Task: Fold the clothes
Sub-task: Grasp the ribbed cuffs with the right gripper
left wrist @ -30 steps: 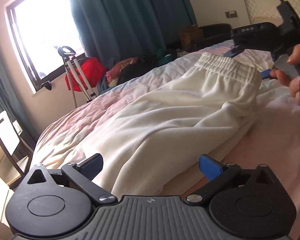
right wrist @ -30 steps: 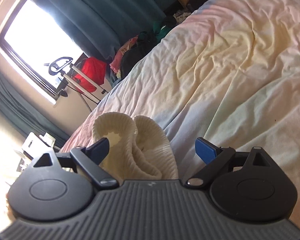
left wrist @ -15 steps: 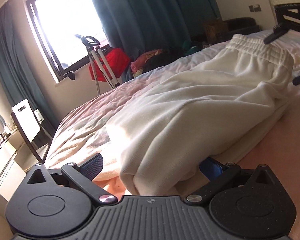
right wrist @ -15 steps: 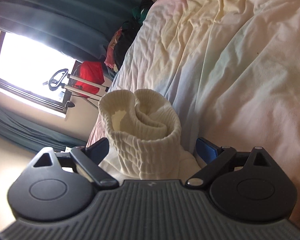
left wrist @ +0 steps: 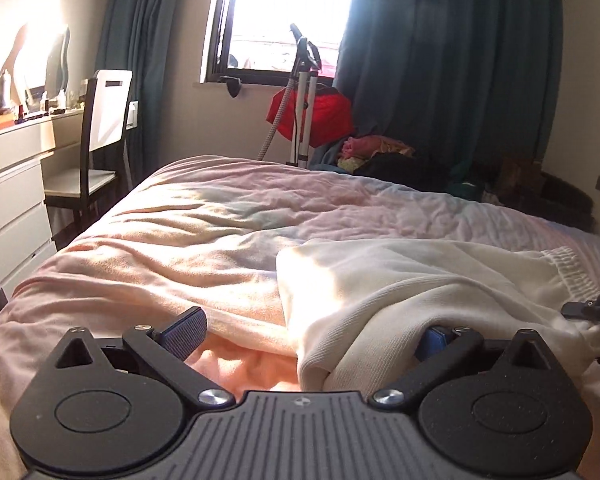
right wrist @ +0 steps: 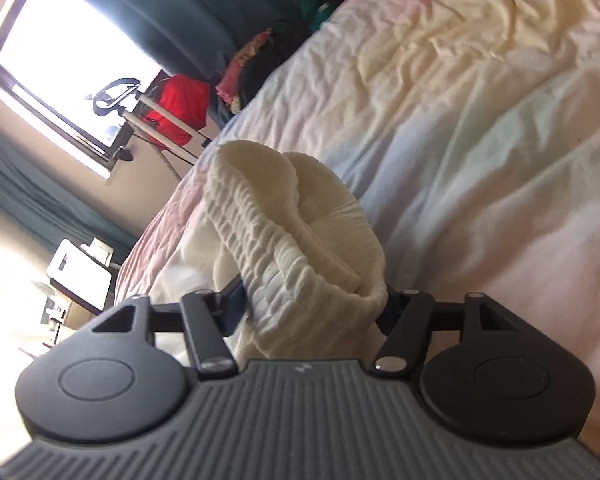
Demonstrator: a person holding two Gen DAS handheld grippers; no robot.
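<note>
Across the lower right of the left wrist view, cream trousers point(left wrist: 400, 280) lie spread on the bed point(left wrist: 204, 220), their gathered waistband toward the right edge of the frame. Low in that frame the left claw point(left wrist: 312, 334) stands wide, its left finger bare over the pink cover, its blue right pad half tucked under a fold of the cloth; nothing is pinched between the two. At the right edge the dark tips of the right claw point(left wrist: 596, 312) meet the waistband end. Seen from the right wrist, the right claw point(right wrist: 312, 304) has the ribbed waistband point(right wrist: 296, 232) bunched up between its fingers, rising at centre frame as a folded, puckered mass; its jaws are closing and the pads already press the cloth on both sides. Beyond the bed, a bright window point(left wrist: 284, 16) sits between dark teal curtains point(left wrist: 452, 60), with a red bag point(left wrist: 320, 112) beneath it. A white chair point(left wrist: 100, 128) stands at the left by a white dresser point(left wrist: 16, 208).
</note>
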